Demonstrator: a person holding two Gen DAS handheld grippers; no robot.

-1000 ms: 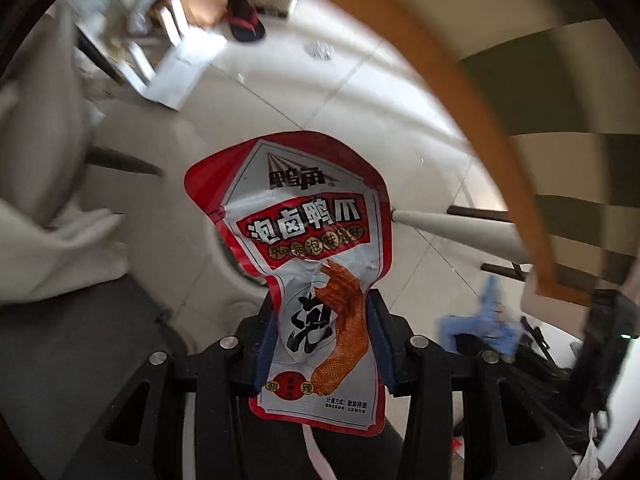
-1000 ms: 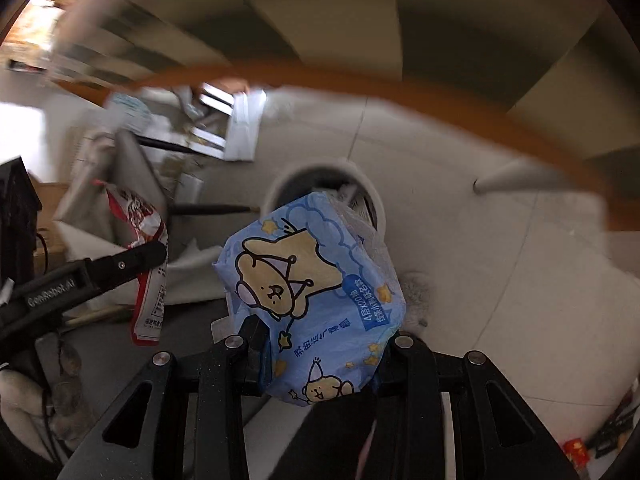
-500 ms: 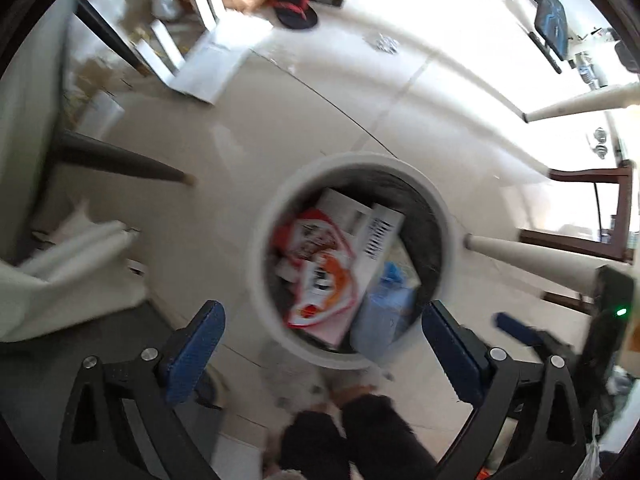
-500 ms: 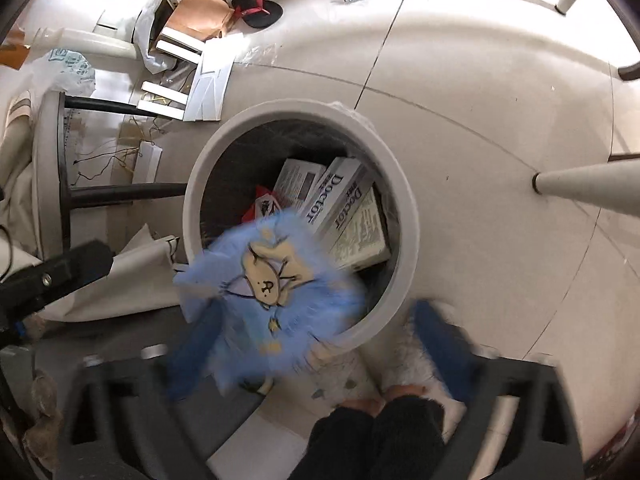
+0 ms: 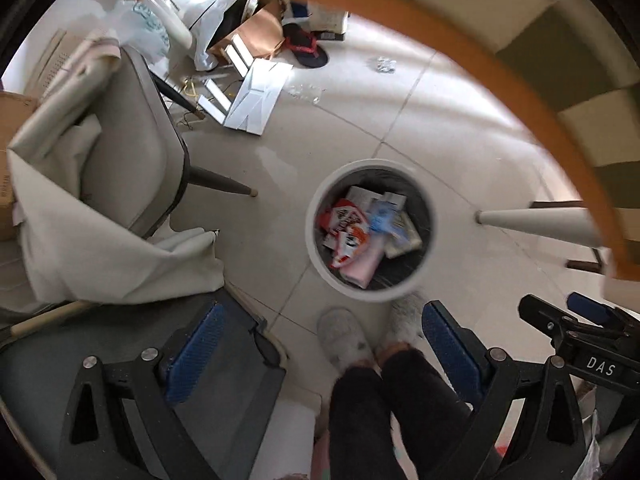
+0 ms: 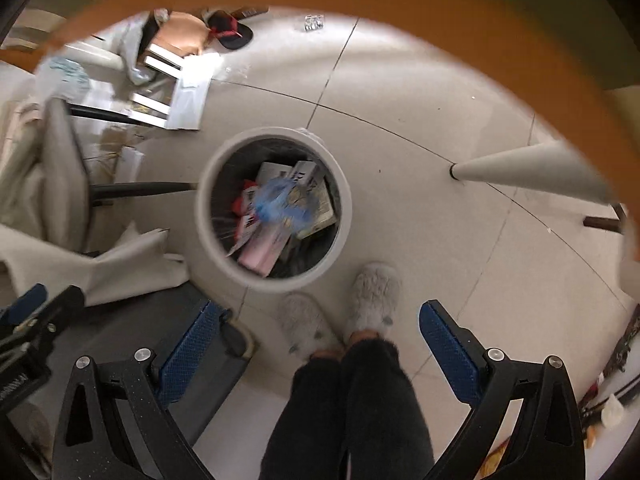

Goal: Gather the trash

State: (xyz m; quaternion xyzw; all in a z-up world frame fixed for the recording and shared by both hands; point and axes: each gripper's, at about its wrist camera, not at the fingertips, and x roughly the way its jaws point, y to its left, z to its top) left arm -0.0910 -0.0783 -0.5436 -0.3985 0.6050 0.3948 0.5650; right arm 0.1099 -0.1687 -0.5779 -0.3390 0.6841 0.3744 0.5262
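Observation:
A round white trash bin (image 5: 316, 216) (image 6: 348, 204) stands on the tiled floor below both grippers. Inside it lie the red snack packet (image 5: 346, 228) (image 6: 245, 204), the blue tissue pack (image 5: 380, 218) (image 6: 280, 204), a pink box (image 5: 364, 268) (image 6: 260, 250) and several white cartons. My left gripper (image 5: 322, 352) hangs high above the floor, jaws wide open and empty. My right gripper (image 6: 316, 344) is also open and empty, pointing down beside the bin. The right gripper (image 5: 576, 332) shows at the lower right of the left wrist view.
A person's feet in fluffy slippers (image 5: 344, 338) (image 6: 374, 292) stand just in front of the bin. A grey chair (image 5: 132, 156) draped with cloth is at the left. The orange table edge (image 5: 520, 88) and its white leg (image 5: 536, 222) are to the right. Cardboard and a sandal (image 5: 304, 48) clutter the far floor.
Both grippers opened and let go: the red snack packet and the blue tissue pack dropped into the bin. Both views then pulled back, so the bin looks smaller and farther below.

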